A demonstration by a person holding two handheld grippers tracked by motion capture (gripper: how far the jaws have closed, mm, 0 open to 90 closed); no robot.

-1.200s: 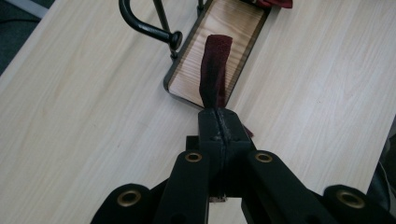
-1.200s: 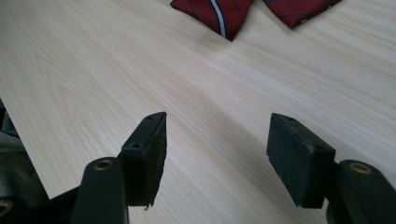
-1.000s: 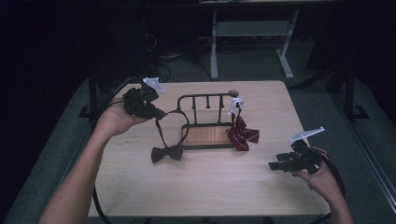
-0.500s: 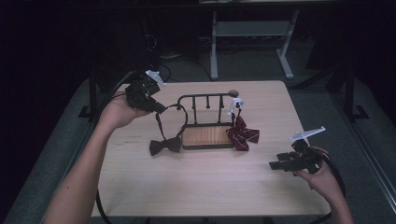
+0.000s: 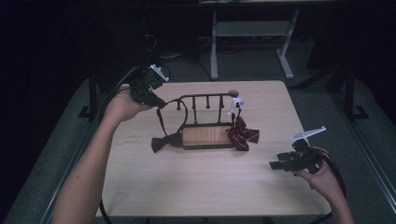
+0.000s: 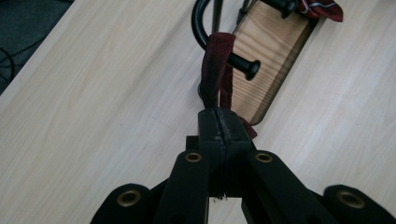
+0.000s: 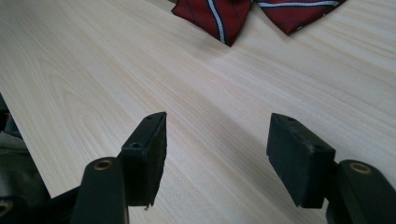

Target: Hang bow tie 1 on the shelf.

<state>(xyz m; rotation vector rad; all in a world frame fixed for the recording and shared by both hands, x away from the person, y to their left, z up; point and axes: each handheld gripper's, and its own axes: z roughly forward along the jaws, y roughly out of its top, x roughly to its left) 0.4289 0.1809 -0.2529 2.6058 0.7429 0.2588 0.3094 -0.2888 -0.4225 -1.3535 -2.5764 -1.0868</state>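
Item: dark bow tie (image 5: 164,143), lying on the desk (image 5: 187,186) just left of the rack (image 5: 207,135), its strap (image 6: 215,65) drawn up and over toward the left hand-held gripper (image 5: 158,101). In the left gripper view the jaws are pressed together and the dark red strap is pinched between them, directly in front of a black knobbed peg (image 6: 246,66) of the rack.

Rack: black metal rail with upright pegs on a light wooden base, set near the middle of the desk. The strap is looped past the rail's rounded left end, which stands in the way of the strap.

Second bow tie (image 5: 243,135): red with pale stripes, resting against the right end of the rack base, a white tag (image 5: 235,105) seen above it on the rail. No writing can be read on the tag.

Right hand-held gripper (image 5: 275,164): held low near the desk's right edge, well apart from the rack; its jaws are spread with nothing between them, and the striped red bow tie is seen beyond them in the right gripper view.

Open room: bare wood is shown across the whole front of the desk and along the back right. Dark floor and a white table frame (image 5: 247,32) are seen beyond the far edge.
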